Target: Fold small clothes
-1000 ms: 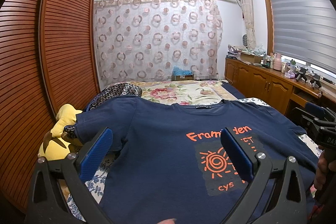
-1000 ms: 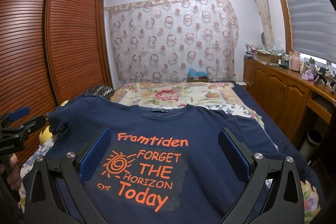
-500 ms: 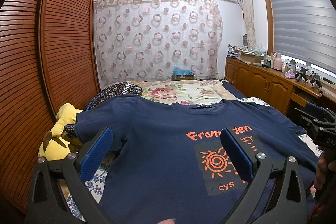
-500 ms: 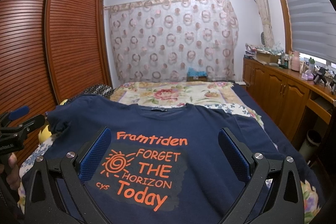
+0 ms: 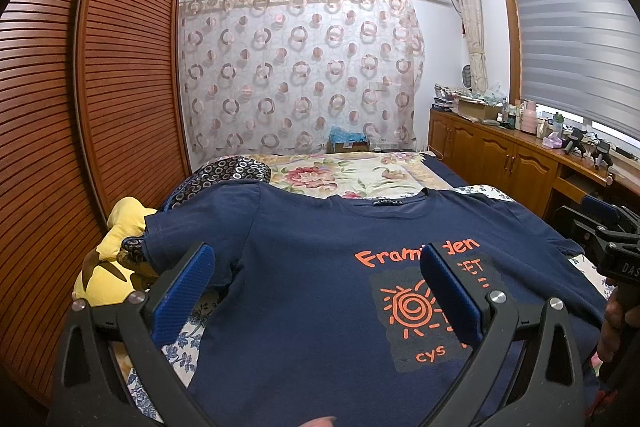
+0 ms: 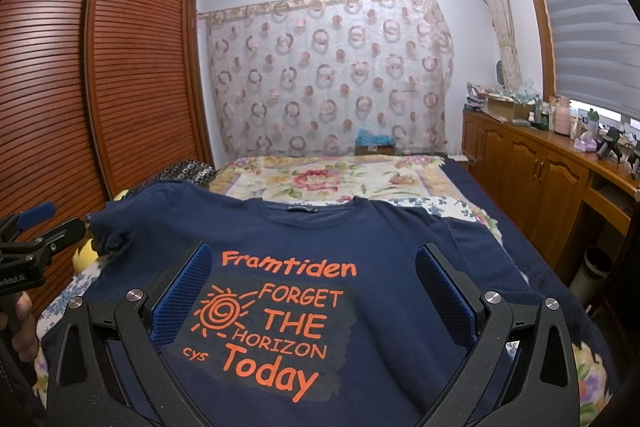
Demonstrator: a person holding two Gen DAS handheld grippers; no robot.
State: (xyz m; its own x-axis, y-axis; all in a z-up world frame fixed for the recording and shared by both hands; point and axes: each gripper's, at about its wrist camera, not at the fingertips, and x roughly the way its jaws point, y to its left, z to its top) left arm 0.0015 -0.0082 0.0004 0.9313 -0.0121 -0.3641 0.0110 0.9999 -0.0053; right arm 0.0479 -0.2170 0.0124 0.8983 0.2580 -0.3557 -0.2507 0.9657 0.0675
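Note:
A navy T-shirt (image 5: 312, 267) with orange print lies spread flat, front up, on the bed; it also shows in the right wrist view (image 6: 380, 239). My left gripper (image 5: 316, 263) is open and empty, held above the shirt's left half. My right gripper (image 6: 314, 263) is open and empty, held above the printed chest. Each gripper shows at the edge of the other's view: the right one (image 5: 604, 235) and the left one (image 6: 28, 227). The shirt's left sleeve (image 5: 180, 231) hangs toward the bed's left edge.
A floral bedspread (image 5: 344, 175) covers the bed beyond the shirt. A yellow plush toy (image 5: 112, 259) and a patterned pillow (image 5: 228, 171) lie at the left. A slatted wooden wardrobe (image 5: 60, 107) stands left; a wooden cabinet (image 6: 540, 179) with clutter runs along the right.

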